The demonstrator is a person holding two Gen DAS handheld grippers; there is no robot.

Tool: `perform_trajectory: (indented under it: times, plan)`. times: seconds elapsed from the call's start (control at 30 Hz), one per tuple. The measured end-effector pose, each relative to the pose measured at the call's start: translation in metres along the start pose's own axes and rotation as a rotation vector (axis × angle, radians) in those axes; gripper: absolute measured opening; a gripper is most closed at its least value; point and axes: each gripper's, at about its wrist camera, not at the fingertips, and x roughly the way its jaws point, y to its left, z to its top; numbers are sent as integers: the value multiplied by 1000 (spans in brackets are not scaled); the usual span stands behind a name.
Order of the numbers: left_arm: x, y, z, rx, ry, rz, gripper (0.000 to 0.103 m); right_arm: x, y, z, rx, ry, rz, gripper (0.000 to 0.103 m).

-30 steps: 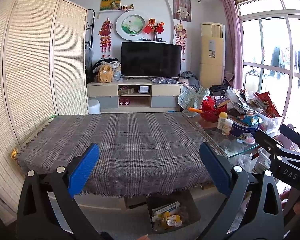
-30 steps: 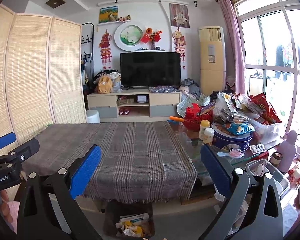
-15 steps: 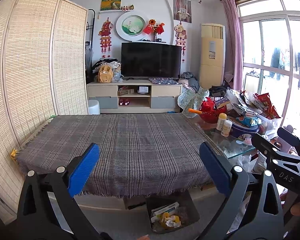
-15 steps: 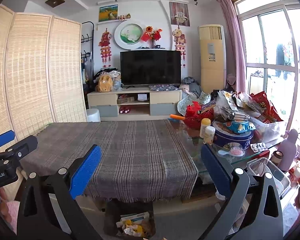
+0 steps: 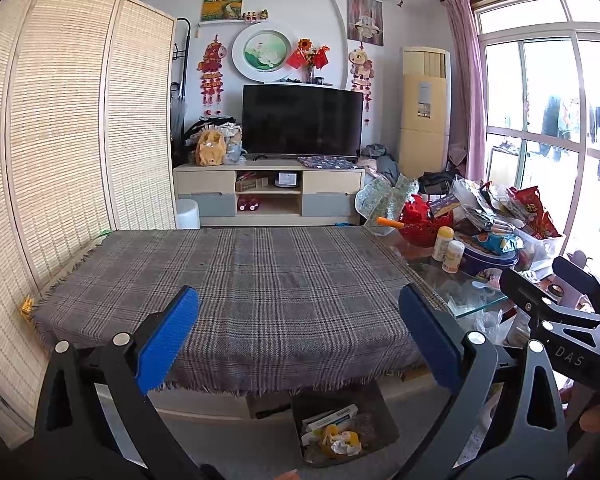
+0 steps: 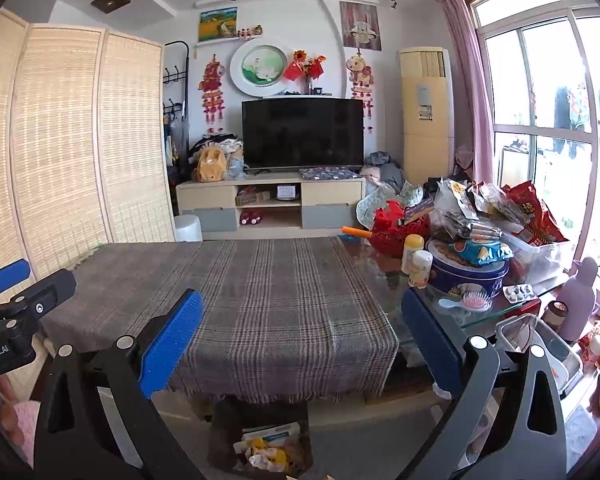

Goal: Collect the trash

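Observation:
A plaid grey cloth (image 5: 284, 280) covers the low table in front of me. On the floor under its near edge stands a dark bin (image 5: 384, 416) holding crumpled yellow-white paper and flat boxes (image 5: 336, 438). The right wrist view shows the same bin (image 6: 228, 420) and trash (image 6: 268, 452). My left gripper (image 5: 298, 340) hangs open above the table's front edge, nothing between its blue pads. My right gripper (image 6: 300, 340) is open and empty too, level with it to the right. Each gripper shows at the edge of the other's view.
Snack bags (image 6: 500, 208), a blue tin (image 6: 468, 276), two small bottles (image 6: 418, 268) and a pink hairbrush (image 6: 476, 302) crowd the table's bare glass right end. A bamboo screen (image 5: 60, 160) lines the left side. A TV stand (image 5: 268, 192) sits against the back wall.
Almost nothing differs. Both grippers stay open and empty, with only a slight drift in the views.

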Motion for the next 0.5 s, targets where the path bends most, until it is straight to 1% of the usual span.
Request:
perform_trajectory:
  times: [0.5]
  plan:
    - [0,1,1,-1,-2,0,95,1,-1,0,4,2,-1,100]
